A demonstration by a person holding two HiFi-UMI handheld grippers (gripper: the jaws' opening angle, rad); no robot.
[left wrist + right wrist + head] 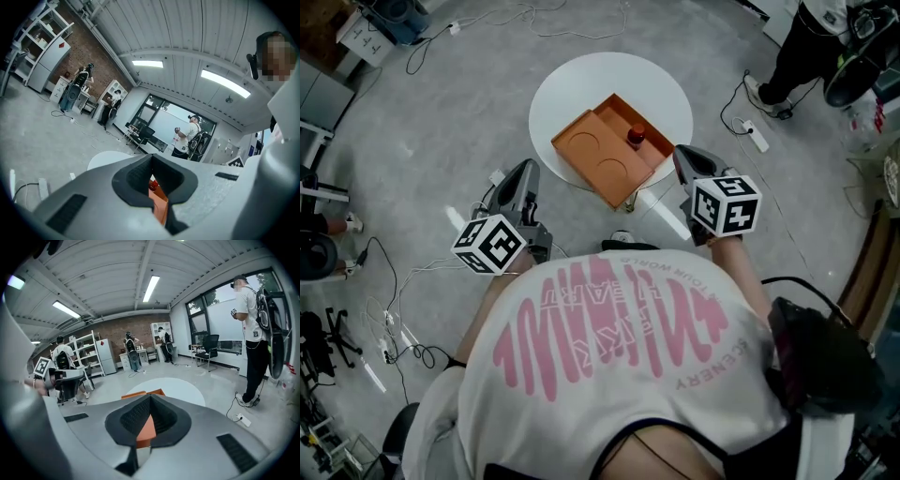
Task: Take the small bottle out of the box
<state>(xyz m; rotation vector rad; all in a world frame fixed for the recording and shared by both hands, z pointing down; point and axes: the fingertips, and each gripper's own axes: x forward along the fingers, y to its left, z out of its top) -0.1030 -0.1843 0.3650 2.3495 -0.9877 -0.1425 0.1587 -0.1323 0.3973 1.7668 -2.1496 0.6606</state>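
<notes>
Small bottle [636,137] with the red cap is standing in the narrow side compartment of the open orange box [605,150]; round white table [572,84] under the box; the 2 grippers sit short of the box, left gripper [525,171] and right gripper [682,154] either side, jaws pressed together on nothing.
</notes>
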